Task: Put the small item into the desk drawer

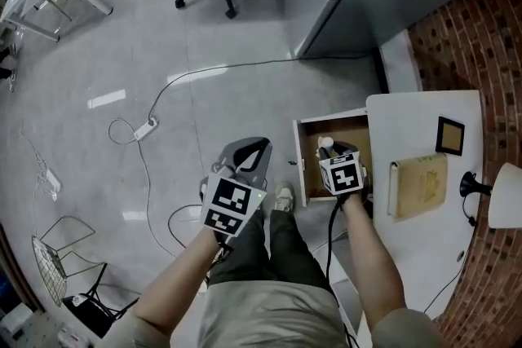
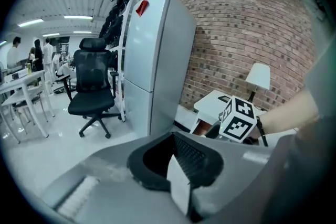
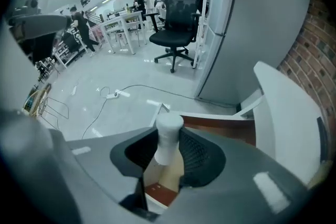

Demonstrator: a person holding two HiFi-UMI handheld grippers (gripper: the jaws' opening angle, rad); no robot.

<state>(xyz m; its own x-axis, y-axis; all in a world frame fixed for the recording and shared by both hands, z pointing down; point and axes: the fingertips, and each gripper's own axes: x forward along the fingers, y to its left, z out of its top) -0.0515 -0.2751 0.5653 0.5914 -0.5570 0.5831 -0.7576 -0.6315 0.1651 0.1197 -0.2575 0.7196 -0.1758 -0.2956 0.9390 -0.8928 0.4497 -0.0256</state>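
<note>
Above the drawer [image 1: 347,130], right tongs [image 3: 170,153] apparently grip item [image 3: 168,134]

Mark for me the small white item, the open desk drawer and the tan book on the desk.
small white item [image 3: 167,144]: right gripper view, on its narrower body below the wide top.
drawer [image 1: 312,179]: head view, on its bare brown floor.
book [image 1: 421,185]: head view, middle of its cover.

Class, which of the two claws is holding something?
The right claw, above the open drawer, grips a small white item; the left claw holds nothing.
</note>
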